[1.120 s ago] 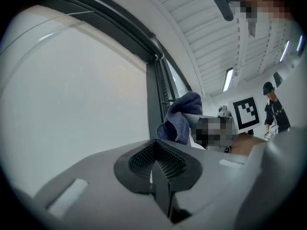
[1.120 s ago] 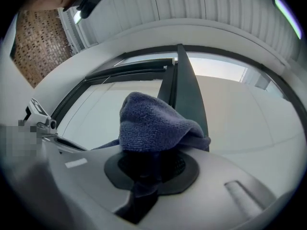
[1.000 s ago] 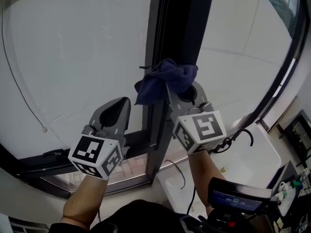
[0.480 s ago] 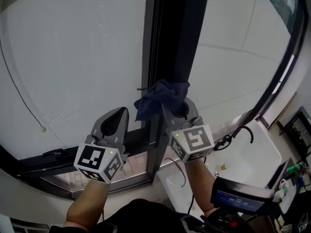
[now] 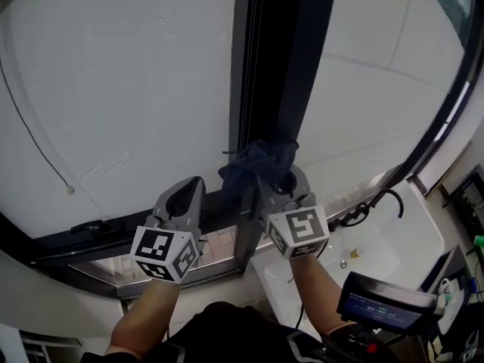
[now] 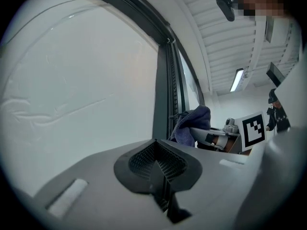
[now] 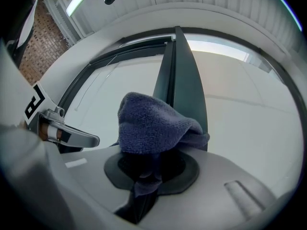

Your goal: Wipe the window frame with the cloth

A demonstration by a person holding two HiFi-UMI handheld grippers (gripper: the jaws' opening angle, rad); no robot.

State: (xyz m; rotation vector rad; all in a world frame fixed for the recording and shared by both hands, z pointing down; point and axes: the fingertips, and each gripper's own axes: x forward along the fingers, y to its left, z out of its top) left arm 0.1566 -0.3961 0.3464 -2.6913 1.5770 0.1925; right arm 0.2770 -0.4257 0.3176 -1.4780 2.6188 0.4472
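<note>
My right gripper [image 5: 278,178] clenched its jaws on the crumpled dark-blue cloth [image 5: 255,162], holding it against the dark upright window frame [image 5: 284,66] for wiping. My left gripper [image 5: 184,196] kept clear, its jaws together and empty.

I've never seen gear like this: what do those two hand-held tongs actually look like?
Both the left tongs and right tongs are smooth grey plastic shells tapering to a rounded tip, with dark, finely ribbed pads inside. Each carries a white cube printed with black square markers. The forearms are bare.
</note>
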